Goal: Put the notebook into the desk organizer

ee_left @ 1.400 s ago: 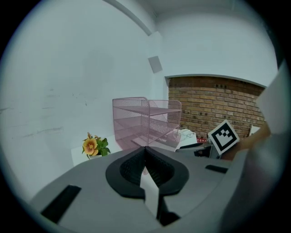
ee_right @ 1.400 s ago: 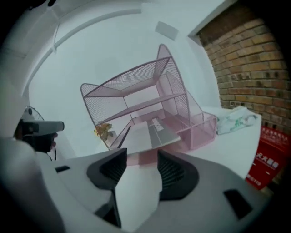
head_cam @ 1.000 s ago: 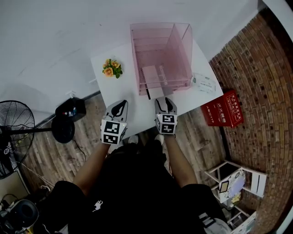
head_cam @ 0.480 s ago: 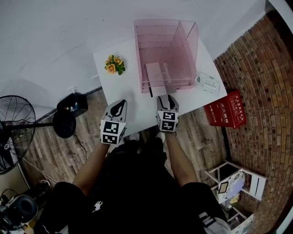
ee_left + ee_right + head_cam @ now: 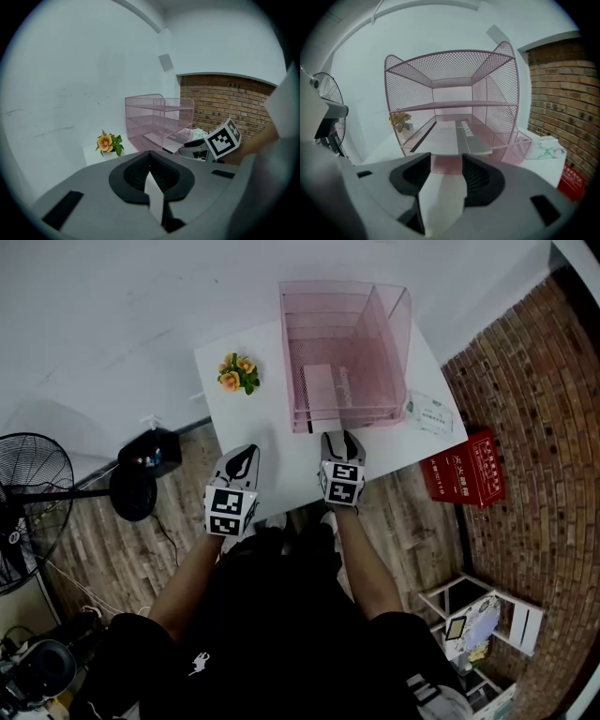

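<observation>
Before me: white table point(image 5: 253, 427) bearing orange flowers point(image 5: 236, 375) and a packet point(image 5: 429, 413); red box point(image 5: 466, 470), fan point(image 5: 19, 507) on floor.

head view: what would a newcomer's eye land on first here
The pink mesh desk organizer stands out, upright at the far side of the white table, with the notebook lying flat in its bottom tier. Just before its open front hangs the right tool, jaws apart and empty. Small orange flowers sit left of the organizer.

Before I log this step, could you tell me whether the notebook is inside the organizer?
In. The notebook lies flat on the bottom tier of the pink organizer; the right gripper is open, empty.
</observation>
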`<state>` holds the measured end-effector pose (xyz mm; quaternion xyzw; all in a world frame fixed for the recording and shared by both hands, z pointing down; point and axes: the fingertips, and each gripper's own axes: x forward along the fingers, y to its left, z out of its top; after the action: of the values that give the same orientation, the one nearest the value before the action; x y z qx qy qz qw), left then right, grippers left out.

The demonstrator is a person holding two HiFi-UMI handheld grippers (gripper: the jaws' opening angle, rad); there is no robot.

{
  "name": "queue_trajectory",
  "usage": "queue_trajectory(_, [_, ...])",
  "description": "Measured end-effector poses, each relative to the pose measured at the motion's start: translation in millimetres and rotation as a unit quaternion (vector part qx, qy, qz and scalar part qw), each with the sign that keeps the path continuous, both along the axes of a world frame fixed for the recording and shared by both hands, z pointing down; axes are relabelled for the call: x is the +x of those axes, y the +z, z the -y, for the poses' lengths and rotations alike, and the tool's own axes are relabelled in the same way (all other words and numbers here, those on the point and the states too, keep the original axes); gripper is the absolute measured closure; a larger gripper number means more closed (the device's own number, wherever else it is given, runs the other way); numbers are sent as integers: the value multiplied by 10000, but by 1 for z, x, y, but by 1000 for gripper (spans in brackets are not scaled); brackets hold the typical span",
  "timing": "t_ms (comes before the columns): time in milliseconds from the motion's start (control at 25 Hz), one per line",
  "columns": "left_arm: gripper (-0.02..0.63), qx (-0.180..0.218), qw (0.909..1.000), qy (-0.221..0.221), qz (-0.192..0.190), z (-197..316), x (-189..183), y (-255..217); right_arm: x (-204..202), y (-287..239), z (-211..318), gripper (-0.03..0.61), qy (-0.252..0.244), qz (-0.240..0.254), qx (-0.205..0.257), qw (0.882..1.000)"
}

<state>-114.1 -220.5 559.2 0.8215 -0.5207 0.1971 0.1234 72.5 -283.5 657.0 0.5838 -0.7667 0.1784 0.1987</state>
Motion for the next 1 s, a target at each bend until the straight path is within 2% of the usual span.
queue_trajectory(1000, [611, -6, 10000, -56, -20, 1, -14, 5, 5, -8, 16, 383, 150, 109, -8, 9998])
